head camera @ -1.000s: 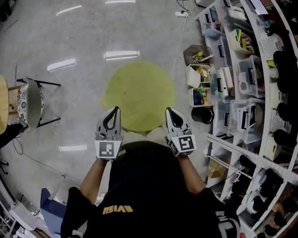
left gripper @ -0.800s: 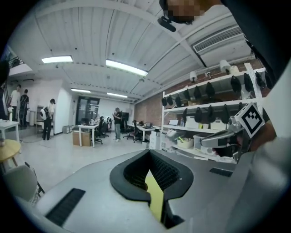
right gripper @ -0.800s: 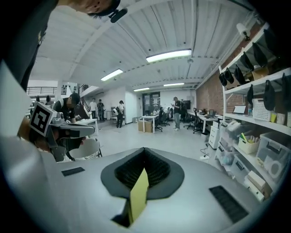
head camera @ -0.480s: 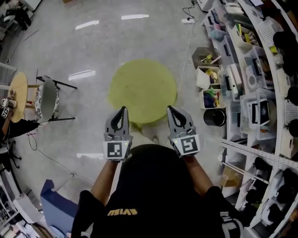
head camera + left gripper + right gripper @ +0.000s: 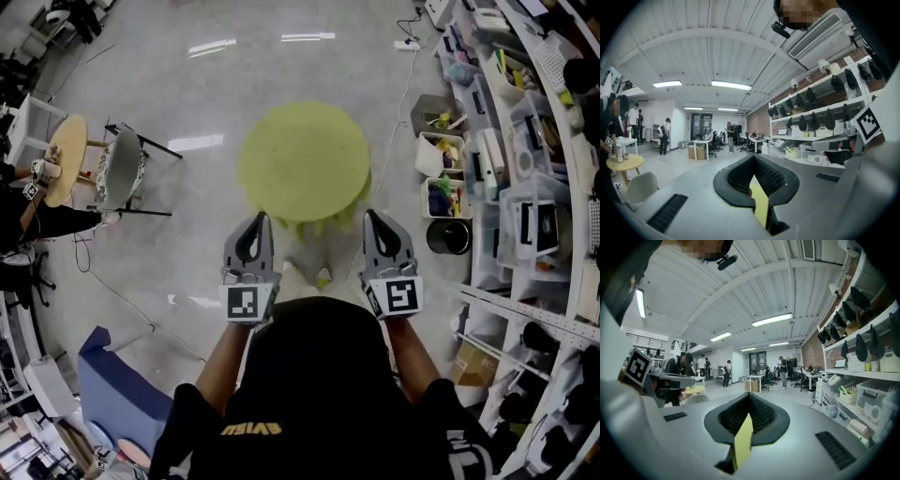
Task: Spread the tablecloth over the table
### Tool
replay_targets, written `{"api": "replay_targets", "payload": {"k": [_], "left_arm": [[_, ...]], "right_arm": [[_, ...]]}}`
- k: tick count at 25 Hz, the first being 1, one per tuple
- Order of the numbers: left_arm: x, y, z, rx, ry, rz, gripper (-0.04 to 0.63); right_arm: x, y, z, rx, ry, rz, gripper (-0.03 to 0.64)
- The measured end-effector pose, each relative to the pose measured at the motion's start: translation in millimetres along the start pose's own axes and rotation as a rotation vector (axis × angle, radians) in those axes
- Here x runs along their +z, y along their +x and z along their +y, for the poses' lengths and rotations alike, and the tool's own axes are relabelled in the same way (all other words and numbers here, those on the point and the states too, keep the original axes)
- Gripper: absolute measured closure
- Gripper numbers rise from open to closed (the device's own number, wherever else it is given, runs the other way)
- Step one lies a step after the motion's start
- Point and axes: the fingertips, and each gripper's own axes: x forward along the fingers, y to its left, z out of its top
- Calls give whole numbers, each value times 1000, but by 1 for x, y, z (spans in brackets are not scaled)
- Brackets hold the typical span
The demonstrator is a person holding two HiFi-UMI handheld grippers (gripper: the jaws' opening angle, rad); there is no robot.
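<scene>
Chair [image 5: 120,171] beside round wooden side table [image 5: 66,159], black bucket [image 5: 446,236] near cluttered shelving [image 5: 511,305]

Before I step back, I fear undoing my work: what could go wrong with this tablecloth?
The left gripper and right gripper have jaws together with yellow showing between; if either pinches a fold, backing off could drag the tablecloth askew. Its near edge hangs bunched, so it may slip. A white cable runs along the floor beside it: trip hazard.
</scene>
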Motion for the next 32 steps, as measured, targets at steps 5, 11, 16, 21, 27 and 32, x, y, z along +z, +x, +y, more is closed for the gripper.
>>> {"api": "replay_targets", "payload": {"k": [5,11,16,21,27,32], "left_arm": [[4,-38,9,5,2,-4,577],[-3,-87,18,-38,17,-13,577],[-12,-121,47,-22,4,-16,577],[-10,-136,51,-37,-25,-54,577],[-5,-146,44,-86,3,-62,578],[-2,-157,51,-91,-15,-64,578]], "right_arm": [[10,-22,15,-69,-11,-29,618],[0,-51,58,-82,-19,-10,618],[-9,-70,105,-77,-26,7,618],[-5,-80,124,-118,-24,-18,618],[-1,-86,133,-121,-18,-22,618],[4,-91,141,-127,-37,-28,618]]}}
